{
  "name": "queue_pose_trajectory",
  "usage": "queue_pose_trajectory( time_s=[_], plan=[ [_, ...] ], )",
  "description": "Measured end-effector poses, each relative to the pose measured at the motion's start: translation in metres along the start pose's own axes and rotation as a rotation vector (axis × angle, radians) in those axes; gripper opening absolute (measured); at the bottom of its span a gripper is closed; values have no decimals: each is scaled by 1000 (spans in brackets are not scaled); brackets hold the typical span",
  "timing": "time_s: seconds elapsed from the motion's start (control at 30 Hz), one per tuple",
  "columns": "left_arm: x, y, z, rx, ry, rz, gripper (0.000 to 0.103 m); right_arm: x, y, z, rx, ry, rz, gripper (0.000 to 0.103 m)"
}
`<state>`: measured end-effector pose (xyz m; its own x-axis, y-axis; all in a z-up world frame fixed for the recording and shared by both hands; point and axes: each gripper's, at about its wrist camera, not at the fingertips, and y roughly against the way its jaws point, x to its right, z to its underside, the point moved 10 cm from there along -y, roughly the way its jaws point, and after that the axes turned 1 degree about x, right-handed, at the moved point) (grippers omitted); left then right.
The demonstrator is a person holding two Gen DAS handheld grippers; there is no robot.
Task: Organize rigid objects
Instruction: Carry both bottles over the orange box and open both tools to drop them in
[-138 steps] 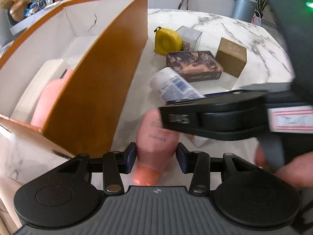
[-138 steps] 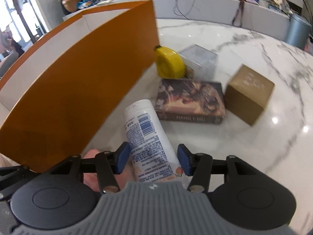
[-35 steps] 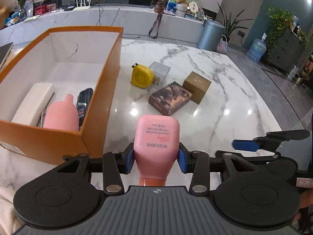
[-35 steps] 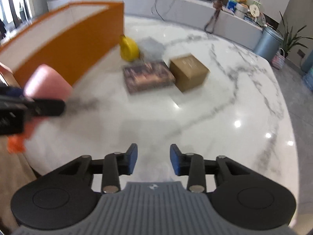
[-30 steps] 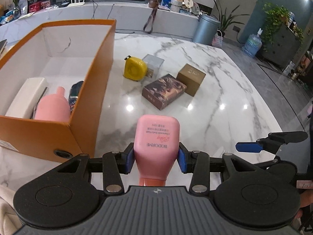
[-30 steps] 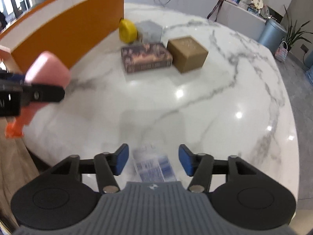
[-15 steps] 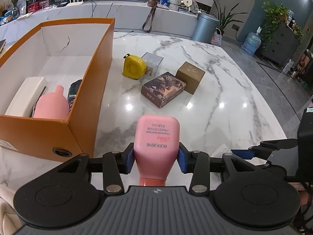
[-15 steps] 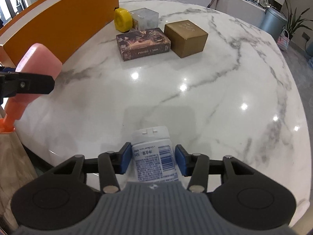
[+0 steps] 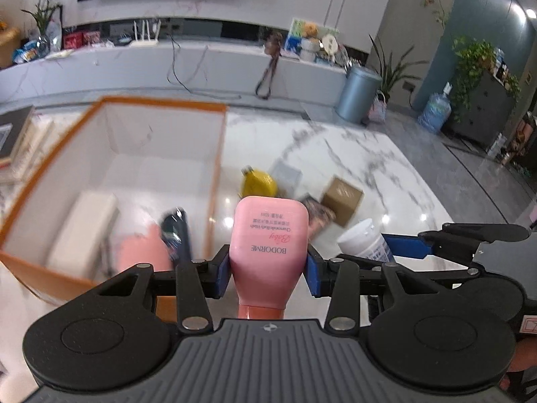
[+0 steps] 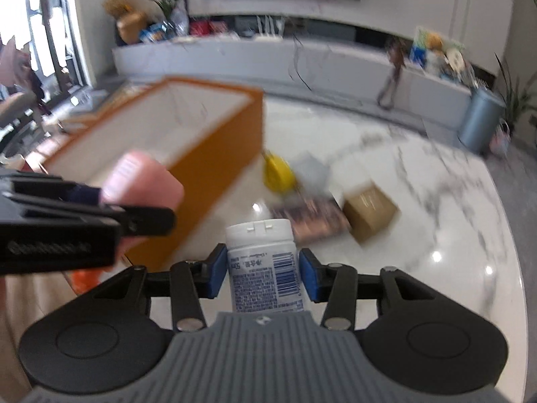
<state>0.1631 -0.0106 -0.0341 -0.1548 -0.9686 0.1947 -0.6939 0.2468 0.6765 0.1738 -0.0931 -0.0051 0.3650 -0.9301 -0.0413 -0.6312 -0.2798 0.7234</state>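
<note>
left jaws: the left gripper (image 9: 268, 270) is clamped on the pink bottle (image 9: 270, 245), pads on both sides, cap end pointing back toward the handle

right jaws: the right gripper (image 10: 263, 273) has just been closing and now has the white bottle (image 10: 263, 262) squeezed between its pads, lid end sticking out front

where the stuff is: both bottles are up off the surface (image 9: 369, 168), each sitting right in its own jaws, with the two grippers side by side

step in hand: looks to me like carrying both bottles over to the orange box (image 9: 161, 181), which sits ahead and to the left of the left jaws

how to do it well: I'd clear the near wall before dropping, go one gripper at a time so they don't bump, and lower each bottle into a free patch before letting go rather than tossing it

what's in the box: a white boxy thing (image 9: 84, 228) along the left side, another pink bottle (image 9: 144, 252) and a dark tube (image 9: 176, 231) near the front; the back half looks free

left on the surface: yellow tape measure (image 9: 258, 181), clear box (image 9: 285, 174), brown box (image 9: 342, 198), and a patterned card box (image 10: 308, 218), all ahead of the jaws and blurry
</note>
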Motion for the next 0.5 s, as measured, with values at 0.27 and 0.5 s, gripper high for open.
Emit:
queue_pose_trajectory(
  time_s=[0.27,0.5],
  plan=[
    [-46,12,-50,61,9,-64,49,-48,-8,-64,73,21,-84,46],
    [-99,-12,-71,38,70,-110,49,-79,-37,-100,70,-19,-138,46]
  ],
)
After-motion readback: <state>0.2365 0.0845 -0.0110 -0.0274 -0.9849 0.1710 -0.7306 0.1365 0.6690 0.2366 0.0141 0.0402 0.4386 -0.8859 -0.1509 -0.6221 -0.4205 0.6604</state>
